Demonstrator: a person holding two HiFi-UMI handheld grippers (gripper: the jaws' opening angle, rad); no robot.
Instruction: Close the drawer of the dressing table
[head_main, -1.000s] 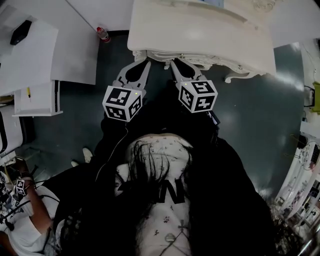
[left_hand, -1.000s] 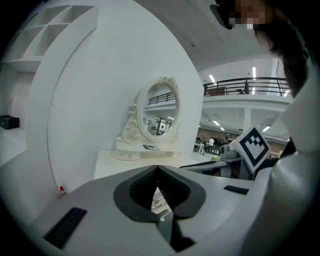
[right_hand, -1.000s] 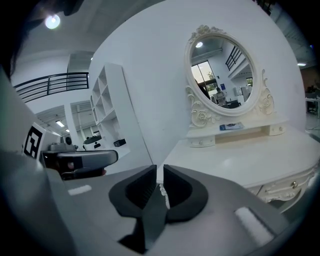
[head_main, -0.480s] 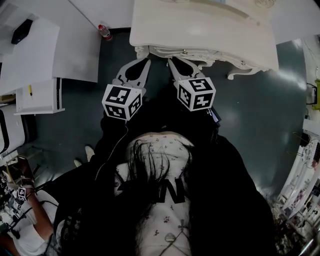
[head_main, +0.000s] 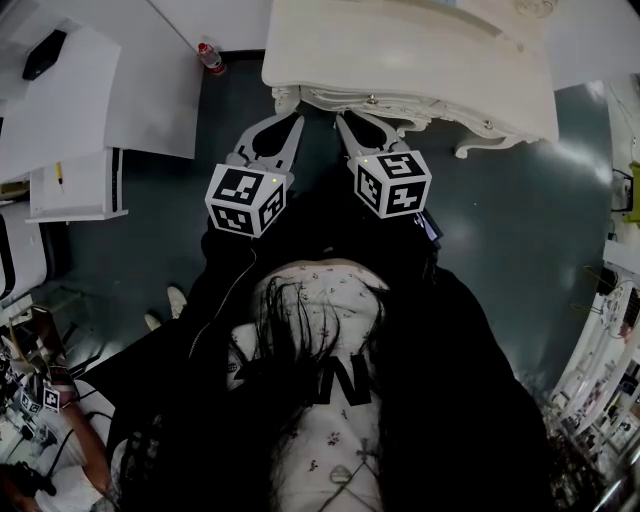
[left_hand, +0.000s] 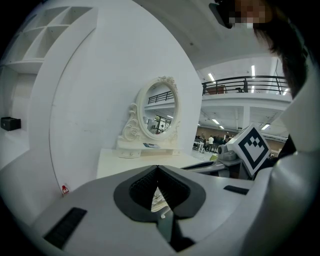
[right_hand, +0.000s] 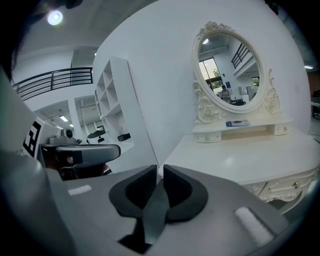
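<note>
left tool: jaws together with nothing between them; tip just beside the left front corner of the dressing table; contact cannot be told
right tool: jaws drawn nearly together, only a thin slit left, holding nothing; tip just below the carved front
drawer: its front, with a small knob, shows right under the front edge of the surface; whether any gap remains cannot be told
tools together: side by side, marker cubes toward the person, both pointing at the table front
mirror: oval, ornate white frame, upright at the back of the surface
bottle: red-capped, on the dark floor, left of the table
</note>
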